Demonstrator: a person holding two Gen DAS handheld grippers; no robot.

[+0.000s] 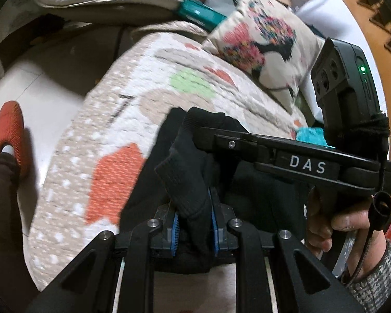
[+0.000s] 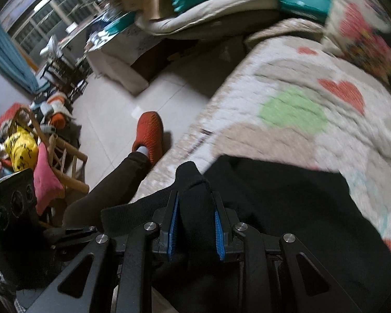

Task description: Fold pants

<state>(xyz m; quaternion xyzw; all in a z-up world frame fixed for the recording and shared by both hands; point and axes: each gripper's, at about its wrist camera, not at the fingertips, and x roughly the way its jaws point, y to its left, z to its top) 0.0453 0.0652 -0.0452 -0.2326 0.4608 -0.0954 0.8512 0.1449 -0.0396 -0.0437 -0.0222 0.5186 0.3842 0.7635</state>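
Black pants [image 2: 286, 208] lie on a quilted bed cover [image 2: 286, 78] with orange hearts and a green dot. My left gripper [image 1: 195, 208] is shut on a ribbed black edge of the pants [image 1: 187, 169], bunched between the blue pads [image 1: 176, 232]. My right gripper [image 2: 195, 208] is shut on another bunched edge of the pants [image 2: 193, 182], near the bed's near edge. The right gripper's body, marked DAS [image 1: 307, 164], shows in the left wrist view just right of the left gripper, held by a hand [image 1: 352, 224].
A patterned pillow [image 1: 263, 47] lies at the far end of the bed. The person's leg and orange slipper [image 2: 150, 133] stand on the tiled floor to the left. A wooden chair with a pink cloth [image 2: 49, 172] and clutter sit further left.
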